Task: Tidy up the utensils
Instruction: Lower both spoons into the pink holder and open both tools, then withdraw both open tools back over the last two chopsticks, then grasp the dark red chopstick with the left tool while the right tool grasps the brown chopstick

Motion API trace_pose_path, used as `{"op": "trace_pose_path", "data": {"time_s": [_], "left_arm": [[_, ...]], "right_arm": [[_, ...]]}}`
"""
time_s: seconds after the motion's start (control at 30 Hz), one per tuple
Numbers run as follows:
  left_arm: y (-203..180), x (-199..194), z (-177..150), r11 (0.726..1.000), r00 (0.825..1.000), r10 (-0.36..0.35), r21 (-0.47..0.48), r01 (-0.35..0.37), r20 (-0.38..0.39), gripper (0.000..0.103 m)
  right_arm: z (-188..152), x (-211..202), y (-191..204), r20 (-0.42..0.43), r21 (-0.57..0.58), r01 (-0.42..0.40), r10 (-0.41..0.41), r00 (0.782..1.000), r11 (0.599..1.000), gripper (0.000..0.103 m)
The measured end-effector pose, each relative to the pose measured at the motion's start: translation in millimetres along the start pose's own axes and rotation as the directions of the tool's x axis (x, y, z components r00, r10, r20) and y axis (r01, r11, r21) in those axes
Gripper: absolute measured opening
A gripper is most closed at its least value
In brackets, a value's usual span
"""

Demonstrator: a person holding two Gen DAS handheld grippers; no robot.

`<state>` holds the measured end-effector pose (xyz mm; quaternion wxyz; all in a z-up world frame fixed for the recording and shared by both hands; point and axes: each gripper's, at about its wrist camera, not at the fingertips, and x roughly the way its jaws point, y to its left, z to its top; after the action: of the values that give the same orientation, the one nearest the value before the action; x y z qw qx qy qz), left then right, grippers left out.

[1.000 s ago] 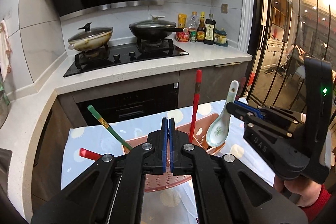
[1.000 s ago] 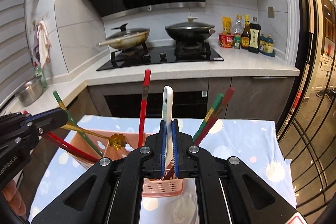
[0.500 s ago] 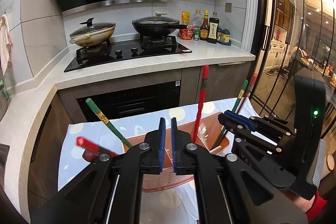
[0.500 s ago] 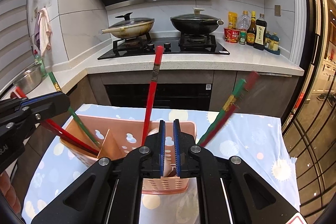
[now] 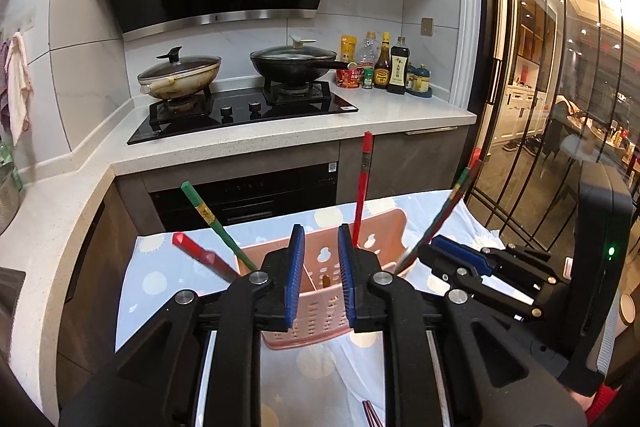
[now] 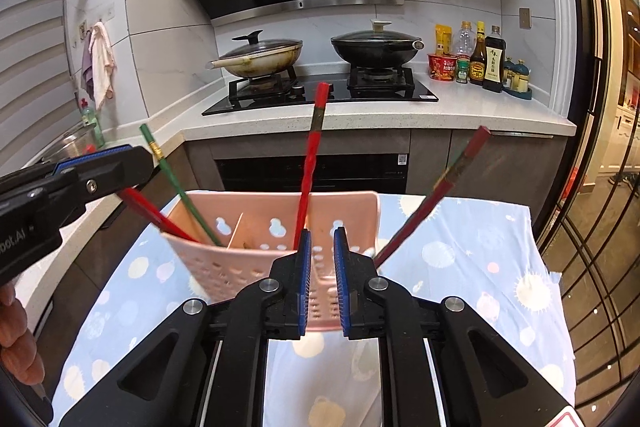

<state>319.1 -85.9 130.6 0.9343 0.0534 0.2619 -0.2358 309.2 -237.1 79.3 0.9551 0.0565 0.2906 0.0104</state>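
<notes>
In the left wrist view, the left gripper (image 5: 319, 277) has its jaws parted with a clear gap and nothing between them; through that gap shows the pink utensil basket (image 5: 320, 307), standing on the tabletop's blue patterned cloth (image 5: 160, 279). A red chopstick (image 5: 362, 187) rises nearly upright from the basket, a green chopstick (image 5: 212, 223) and a second red one (image 5: 200, 255) lean out to the left, and a red-and-green pair (image 5: 448, 215) leans to the right. The right gripper (image 5: 436, 251) sits just beside the basket's right side, its blue-padded tips close together; whether they grip anything I cannot tell from here. In the right wrist view, the right gripper (image 6: 319, 277) shows its jaws a narrow gap apart and empty, the basket (image 6: 240, 267) directly ahead. The upright red chopstick (image 6: 312, 163) stands in the middle compartment, the green chopstick (image 6: 176, 183) and a red one (image 6: 156, 217) lean left, and the pair (image 6: 440, 187) leans right. The left gripper (image 6: 132, 163) reaches in from the left, near the green chopstick's top.
</notes>
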Motion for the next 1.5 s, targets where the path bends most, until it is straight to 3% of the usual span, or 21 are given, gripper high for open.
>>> {"op": "trace_pose_path", "data": {"time_s": [0.17, 0.27, 0.33, 0.67, 1.03, 1.17, 1.5], "left_arm": [[-3.6, -19.5, -9.5, 1.000, 1.000, -0.006, -0.003, 0.006, 0.008, 0.017], [-3.9, -31.9, -20.2, 1.000, 1.000, -0.003, -0.010, 0.003, 0.009, 0.025], [-4.9, -40.2, -31.7, 1.000, 1.000, -0.003, -0.014, 0.003, 0.006, 0.028], [-12.7, -66.1, -109.0, 0.998, 0.995, -0.015, -0.057, 0.009, -0.094, 0.028], [-32.7, -81.2, -202.3, 0.996, 0.973, -0.024, -0.084, 0.004, -0.231, 0.028], [-37.8, -86.8, -230.2, 0.996, 0.963, -0.018, -0.084, -0.005, -0.268, 0.032], [-34.7, -98.8, -273.0, 0.994, 0.942, -0.013, -0.104, -0.023, -0.335, 0.033]], "right_arm": [[-17.2, -25.0, 7.2, 0.000, -0.004, -0.012, 0.012, 1.000, 1.000, 0.013], [-30.6, -41.5, 11.5, -0.002, -0.007, -0.019, 0.019, 1.000, 1.000, 0.016], [-43.0, -52.9, 13.6, -0.004, -0.007, -0.020, 0.020, 1.000, 1.000, 0.021], [-117.4, -96.8, 26.2, -0.079, -0.007, -0.030, 0.029, 0.996, 1.000, 0.021], [-212.3, -131.9, 42.1, -0.217, 0.014, -0.073, 0.074, 0.973, 0.997, 0.021], [-238.5, -139.3, 52.8, -0.256, -0.002, -0.089, 0.086, 0.963, 0.996, 0.021], [-263.5, -140.9, 72.0, -0.299, 0.004, -0.138, 0.133, 0.945, 0.990, 0.021]]}}
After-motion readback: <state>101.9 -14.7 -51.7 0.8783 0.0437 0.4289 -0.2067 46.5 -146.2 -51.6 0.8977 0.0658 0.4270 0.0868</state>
